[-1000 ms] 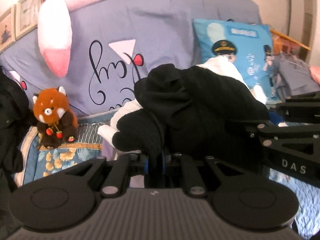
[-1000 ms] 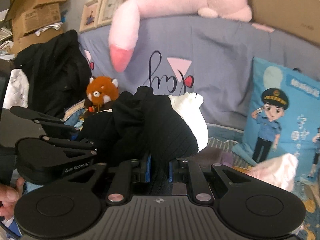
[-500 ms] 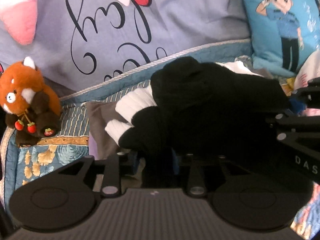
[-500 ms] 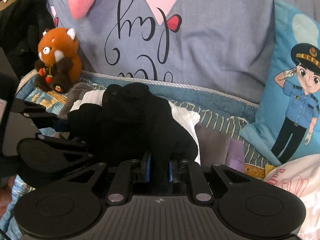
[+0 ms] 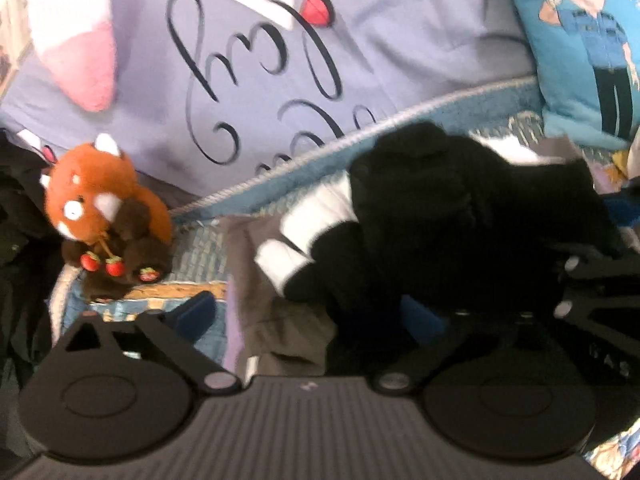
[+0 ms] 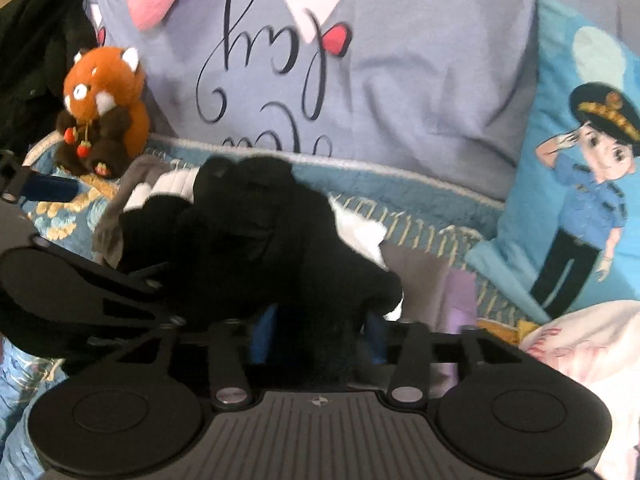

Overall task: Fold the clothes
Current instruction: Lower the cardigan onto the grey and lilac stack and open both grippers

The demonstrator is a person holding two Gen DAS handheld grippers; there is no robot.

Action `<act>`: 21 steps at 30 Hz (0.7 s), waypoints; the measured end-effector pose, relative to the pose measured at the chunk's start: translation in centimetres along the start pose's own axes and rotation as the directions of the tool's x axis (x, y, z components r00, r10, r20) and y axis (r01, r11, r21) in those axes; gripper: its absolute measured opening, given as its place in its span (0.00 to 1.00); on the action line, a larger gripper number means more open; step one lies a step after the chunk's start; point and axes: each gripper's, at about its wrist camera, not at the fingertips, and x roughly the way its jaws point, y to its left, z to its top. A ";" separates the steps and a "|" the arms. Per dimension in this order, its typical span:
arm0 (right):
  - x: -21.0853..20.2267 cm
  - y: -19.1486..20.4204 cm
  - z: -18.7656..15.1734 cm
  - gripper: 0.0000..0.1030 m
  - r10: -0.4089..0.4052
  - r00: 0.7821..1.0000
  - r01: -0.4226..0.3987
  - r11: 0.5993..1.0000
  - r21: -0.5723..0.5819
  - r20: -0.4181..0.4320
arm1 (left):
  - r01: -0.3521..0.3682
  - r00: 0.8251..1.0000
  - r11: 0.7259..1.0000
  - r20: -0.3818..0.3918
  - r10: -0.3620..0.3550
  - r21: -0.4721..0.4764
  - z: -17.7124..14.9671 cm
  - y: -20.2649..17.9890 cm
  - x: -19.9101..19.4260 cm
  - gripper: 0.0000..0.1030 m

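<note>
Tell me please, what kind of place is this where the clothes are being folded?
Most likely a bedroom, with the work done on a bed. A patterned blue quilt covers the surface, a large grey-purple pillow and a cartoon cushion lean behind it, and a red panda plush toy sits beside the black-and-white garment.

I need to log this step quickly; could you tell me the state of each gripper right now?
Left gripper: jaws opening wide, releasing the black-and-white garment.
Right gripper: jaws opening, garment still between them.

The black-and-white knit garment (image 6: pixel 260 232) looks soft, matt and ribbed. The orange plush red-panda toy (image 5: pixel 104 212) is fuzzy. The lilac printed cloth pillow (image 6: pixel 400 80) looks smooth and matt.
</note>
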 end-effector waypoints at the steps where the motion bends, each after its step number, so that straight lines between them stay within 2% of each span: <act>1: -0.9 -0.2 0.2 0.65 -0.018 1.000 0.018 1.000 0.000 0.024 | -0.008 1.000 1.000 0.008 0.008 -0.005 0.2 0.4 -0.9 1.00; 3: -2.9 -0.7 0.5 0.71 -0.047 0.997 0.047 0.999 0.004 0.065 | -0.011 1.000 1.000 0.019 0.011 -0.024 0.5 1.5 -2.6 1.00; 6: -6.2 -1.3 0.7 0.83 -0.092 0.990 0.093 0.996 0.003 0.109 | 0.025 1.000 0.996 0.014 -0.024 -0.081 0.5 2.9 -5.6 1.00; 9: -9.0 -1.1 0.1 0.93 -0.138 0.985 0.146 0.987 -0.063 0.108 | 0.062 0.998 0.992 -0.015 -0.064 -0.109 -0.3 3.4 -8.4 1.00; 14: -12.4 0.6 -3.0 0.93 -0.184 0.982 0.189 0.962 -0.195 0.041 | 0.100 0.989 0.985 -0.092 -0.113 -0.139 -2.8 2.2 -12.0 1.00; 21: -17.2 1.3 -8.8 0.93 -0.142 0.989 0.136 0.980 -0.147 -0.033 | 0.149 0.974 0.974 -0.142 -0.174 -0.171 -7.1 0.1 -16.4 1.00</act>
